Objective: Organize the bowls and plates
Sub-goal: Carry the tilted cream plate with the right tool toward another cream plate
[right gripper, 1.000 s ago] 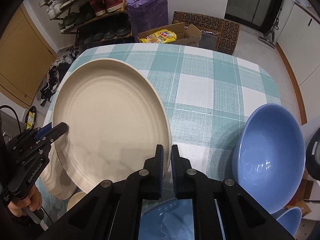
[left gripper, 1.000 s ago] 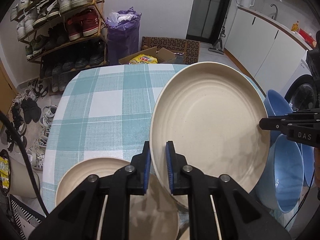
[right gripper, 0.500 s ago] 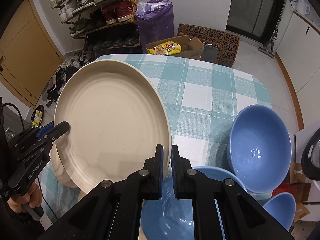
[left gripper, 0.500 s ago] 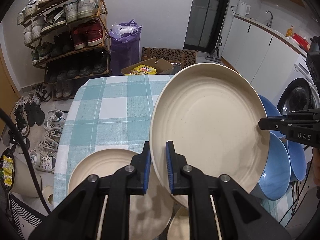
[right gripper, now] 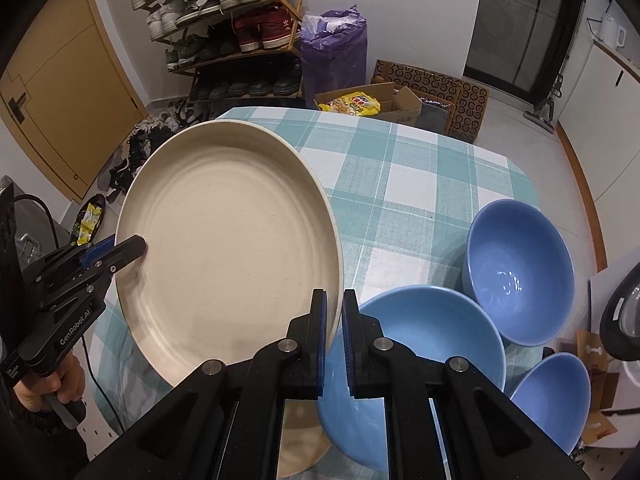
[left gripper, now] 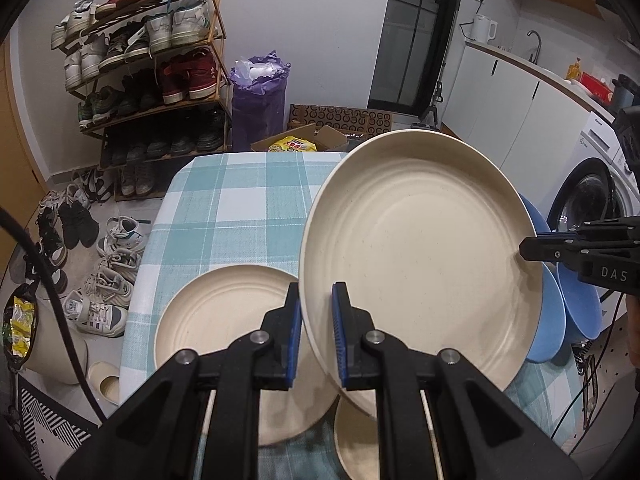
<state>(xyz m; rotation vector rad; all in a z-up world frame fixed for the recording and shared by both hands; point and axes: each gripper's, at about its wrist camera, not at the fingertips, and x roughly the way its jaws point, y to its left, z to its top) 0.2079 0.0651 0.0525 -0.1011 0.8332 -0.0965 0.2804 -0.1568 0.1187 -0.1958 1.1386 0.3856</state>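
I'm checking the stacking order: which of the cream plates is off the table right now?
The large cream plate, tilted, gripped at opposite rims by left gripper and right gripper; the smaller cream plate lies flat.

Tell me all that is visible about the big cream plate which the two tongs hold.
The big cream plate is round and matte with faint speckles, concentric rings and a raised rim; it looks like plastic or fibre composite. It is lifted and tilted above the checked tablecloth. The left tongs pinch one edge, the right tongs the opposite edge. Nothing lies on it.

White letters "DAS" on the right gripper (left gripper: 528,249); white "GenRobot.AI" along the left gripper (right gripper: 138,245).
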